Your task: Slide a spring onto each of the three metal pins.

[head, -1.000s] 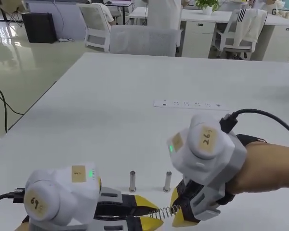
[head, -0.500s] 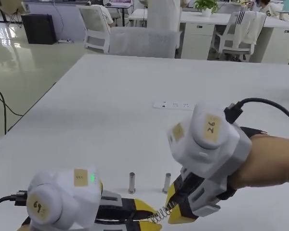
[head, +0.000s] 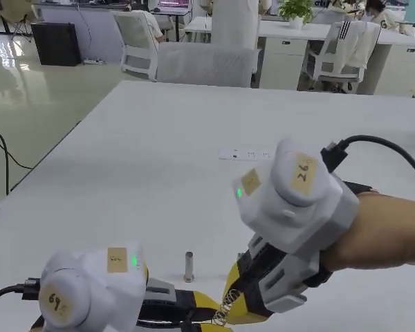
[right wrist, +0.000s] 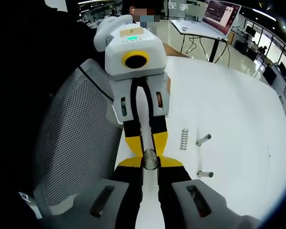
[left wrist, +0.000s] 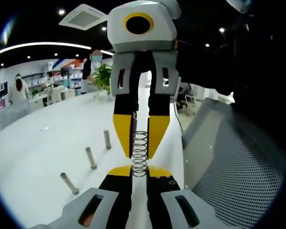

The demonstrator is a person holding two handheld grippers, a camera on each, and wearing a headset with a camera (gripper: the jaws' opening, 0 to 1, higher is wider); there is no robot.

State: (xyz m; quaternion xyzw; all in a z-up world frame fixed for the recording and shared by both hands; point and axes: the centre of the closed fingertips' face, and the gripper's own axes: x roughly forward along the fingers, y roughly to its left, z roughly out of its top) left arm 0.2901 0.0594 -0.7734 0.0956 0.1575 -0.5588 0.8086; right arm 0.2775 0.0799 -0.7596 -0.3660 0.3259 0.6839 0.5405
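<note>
The spring [left wrist: 139, 151] is hanging just above the near edge of the worktop [head: 159, 145], with the left gripper [left wrist: 139, 171] clenching its fingers on one end and the right gripper [right wrist: 150, 165] clenching its fingers on the other, so the two sets of yellow tips are facing each other. A little further in from that edge, three metal pins [left wrist: 90, 158] are standing upright in a row. A second spring [right wrist: 184, 139] is lying flat on the worktop just beside them.
</note>
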